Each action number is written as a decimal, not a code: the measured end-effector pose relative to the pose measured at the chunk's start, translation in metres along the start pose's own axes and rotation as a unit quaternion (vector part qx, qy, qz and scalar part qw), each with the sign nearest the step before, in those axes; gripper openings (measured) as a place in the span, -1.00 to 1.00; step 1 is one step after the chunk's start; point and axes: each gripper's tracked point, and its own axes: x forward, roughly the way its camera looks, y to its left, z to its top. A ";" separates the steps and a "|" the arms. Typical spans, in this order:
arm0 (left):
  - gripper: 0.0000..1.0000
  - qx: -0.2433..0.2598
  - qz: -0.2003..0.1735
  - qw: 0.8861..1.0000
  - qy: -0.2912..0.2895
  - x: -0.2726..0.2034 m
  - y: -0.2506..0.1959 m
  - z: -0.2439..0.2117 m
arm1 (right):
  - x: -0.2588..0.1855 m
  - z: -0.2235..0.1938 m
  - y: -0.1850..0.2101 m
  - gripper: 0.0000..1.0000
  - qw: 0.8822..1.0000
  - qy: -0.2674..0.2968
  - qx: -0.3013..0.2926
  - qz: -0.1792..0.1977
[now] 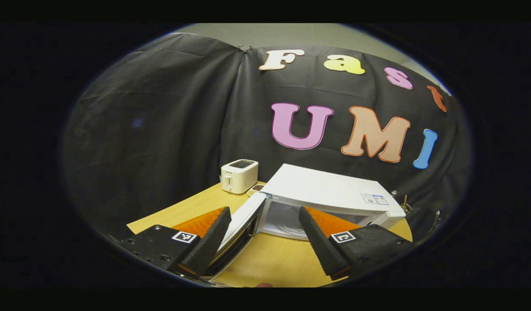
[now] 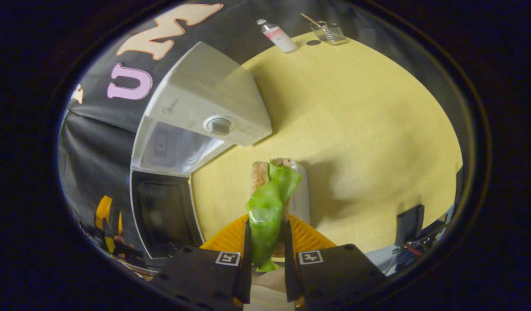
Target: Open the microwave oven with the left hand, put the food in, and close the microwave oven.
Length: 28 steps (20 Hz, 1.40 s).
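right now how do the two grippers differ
The left gripper is open and holds nothing, its fingers spread before the microwave, whose door hangs open. The right gripper is shut on the sandwich, held above the table. Both point toward the microwave.

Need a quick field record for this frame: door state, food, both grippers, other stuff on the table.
microwave: white, on the wooden table
door: swung open, cavity exposed
food: sandwich with green lettuce leaf, outside the oven
right gripper: shut on the sandwich, held above the table
left gripper: open, holding nothing, facing the open oven
toaster: white, beside the microwave
bottle: far table edge
wire basket: near the bottle
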 end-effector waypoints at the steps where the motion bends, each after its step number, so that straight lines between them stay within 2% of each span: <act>1: 0.93 0.002 -0.003 1.000 0.000 0.001 0.004 0.000 | -0.001 -0.001 0.013 -0.32 1.000 -0.007 0.002 0.015; 7: 0.93 0.023 -0.026 0.999 0.011 0.012 0.026 0.005 | 0.016 -0.012 0.088 -0.32 0.996 -0.048 0.030 0.075; 12: 0.93 0.043 -0.043 0.998 0.012 0.015 0.042 0.010 | 0.040 -0.024 0.161 -0.32 0.986 -0.081 0.053 0.135; 15: 0.93 0.046 -0.042 0.998 0.016 0.016 0.057 0.008 | 0.062 -0.027 0.195 -0.33 0.981 -0.101 0.055 0.156; 19: 0.92 0.044 -0.036 0.998 0.022 0.016 0.077 0.003 | 0.094 -0.021 0.218 -0.32 0.978 -0.124 0.053 0.157; 23: 0.92 0.048 -0.026 0.998 0.022 0.017 0.096 0.005 | 0.129 -0.012 0.222 -0.32 0.980 -0.157 0.032 0.117; 28: 0.92 0.060 -0.011 0.998 0.017 0.016 0.114 0.011 | 0.158 0.009 0.237 -0.33 0.975 -0.192 0.013 0.113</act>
